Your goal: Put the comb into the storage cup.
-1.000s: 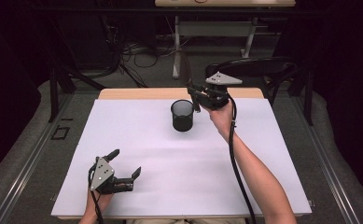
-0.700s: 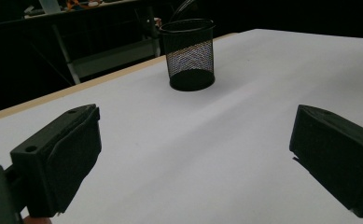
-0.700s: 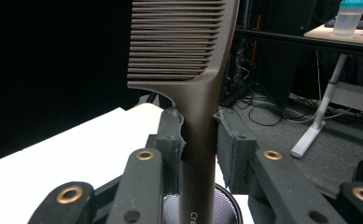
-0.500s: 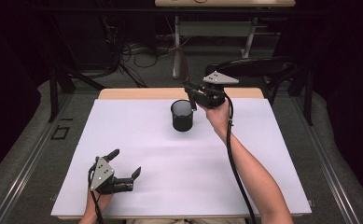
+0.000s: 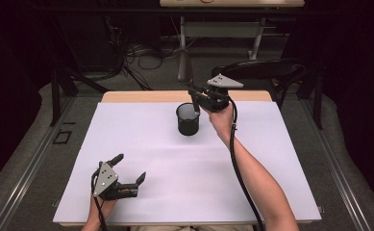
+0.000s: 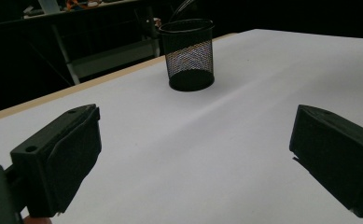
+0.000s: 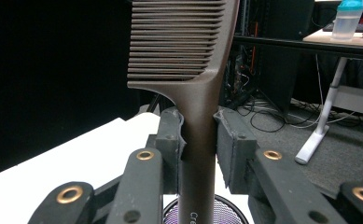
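Right tongs (image 7: 198, 135) clamp comb (image 7: 188, 70) over cup (image 5: 188, 119); left tongs (image 5: 129, 174) open, resting.

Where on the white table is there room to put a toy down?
Lots of bare table lies between the cup and the left gripper, and along both side edges. It is crowded only at the cup, where the right gripper holds a comb.

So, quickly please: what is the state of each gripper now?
Left gripper: open, holding nothing.
Right gripper: closed on the brown comb, above the mesh cup.
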Action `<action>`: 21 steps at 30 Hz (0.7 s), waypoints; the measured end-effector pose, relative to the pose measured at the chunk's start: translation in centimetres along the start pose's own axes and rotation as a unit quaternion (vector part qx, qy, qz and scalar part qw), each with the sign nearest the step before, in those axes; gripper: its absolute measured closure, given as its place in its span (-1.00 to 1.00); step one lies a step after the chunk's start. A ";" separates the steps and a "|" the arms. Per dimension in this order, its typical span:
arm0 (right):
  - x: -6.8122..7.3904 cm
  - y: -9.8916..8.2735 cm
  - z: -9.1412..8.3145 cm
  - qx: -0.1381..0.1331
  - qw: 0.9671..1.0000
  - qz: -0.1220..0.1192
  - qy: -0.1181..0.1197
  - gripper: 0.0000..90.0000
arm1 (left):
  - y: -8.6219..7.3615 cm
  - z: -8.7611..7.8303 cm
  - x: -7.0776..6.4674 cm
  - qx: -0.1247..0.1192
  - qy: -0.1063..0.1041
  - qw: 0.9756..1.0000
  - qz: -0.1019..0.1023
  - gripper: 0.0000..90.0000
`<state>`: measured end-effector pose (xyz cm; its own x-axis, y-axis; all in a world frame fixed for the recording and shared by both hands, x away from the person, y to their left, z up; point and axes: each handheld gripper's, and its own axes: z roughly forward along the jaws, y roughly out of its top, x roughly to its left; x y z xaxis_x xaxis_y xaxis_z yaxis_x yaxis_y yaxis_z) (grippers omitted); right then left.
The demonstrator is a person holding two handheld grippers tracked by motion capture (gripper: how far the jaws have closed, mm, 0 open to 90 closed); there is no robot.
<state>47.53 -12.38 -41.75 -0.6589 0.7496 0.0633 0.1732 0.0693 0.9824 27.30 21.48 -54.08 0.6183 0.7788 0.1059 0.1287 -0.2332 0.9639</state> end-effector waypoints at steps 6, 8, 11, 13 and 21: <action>0.0 -0.2 0.4 -0.006 1.000 0.001 -0.004 0.62 | 0.0 0.0 0.0 0.000 0.000 1.000 0.001 -0.95; 0.0 -0.3 0.5 -0.009 1.000 0.004 -0.004 0.62 | 0.0 0.0 0.0 0.000 0.000 1.000 0.001 -0.95; 0.0 -0.4 0.7 -0.011 1.000 0.004 -0.007 0.62 | 0.0 0.0 0.0 0.000 0.000 1.000 0.001 -0.95; -0.1 -0.5 0.9 -0.014 1.000 0.003 -0.009 0.62 | 0.0 0.0 0.0 0.000 0.000 1.000 0.001 -0.95; -0.2 -0.8 1.5 -0.018 1.000 0.001 -0.015 0.62 | 0.0 0.0 0.0 -0.001 0.000 1.000 0.001 -0.95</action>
<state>48.59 -11.63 -42.81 -0.6356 0.7696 0.0602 0.1477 0.0447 0.9880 27.30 21.48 -54.07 0.6185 0.7784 0.1069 0.1265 -0.2329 0.9642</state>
